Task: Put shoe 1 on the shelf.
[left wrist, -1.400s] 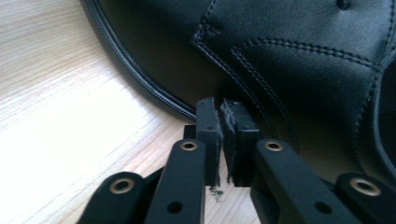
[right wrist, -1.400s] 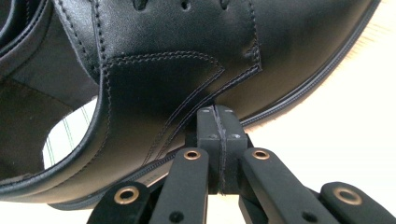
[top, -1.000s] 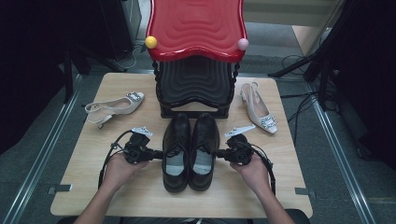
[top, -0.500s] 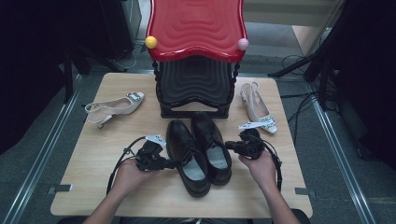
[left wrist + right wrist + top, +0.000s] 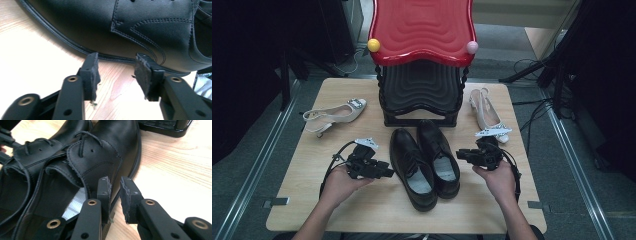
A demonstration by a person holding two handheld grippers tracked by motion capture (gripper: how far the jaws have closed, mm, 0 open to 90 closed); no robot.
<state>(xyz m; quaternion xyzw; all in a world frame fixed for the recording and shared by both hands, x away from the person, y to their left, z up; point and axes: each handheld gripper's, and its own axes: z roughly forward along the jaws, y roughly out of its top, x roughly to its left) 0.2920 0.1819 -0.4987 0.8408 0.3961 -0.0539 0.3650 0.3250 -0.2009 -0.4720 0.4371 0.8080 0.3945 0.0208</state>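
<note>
A pair of black shoes [image 5: 424, 160] lies mid-counter [image 5: 362, 210], toes toward the shoe rack [image 5: 422, 95]. The left gripper [image 5: 384, 172], jaws just opening, now spread and empty, sits beside the left shoe. The right gripper [image 5: 462, 154], jaws opening slightly and empty, flanks the right shoe.

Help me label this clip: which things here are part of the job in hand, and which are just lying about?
In the job:
- pair of black lace-up shoes, side by side mid-table
- left tool, open, nothing between its jaws, which have just been opening
- right tool, slightly open beside the shoes, likewise just opening

Lying about:
- beige heeled shoe, far left
- beige heeled shoe, far right
- red-topped rack
</note>
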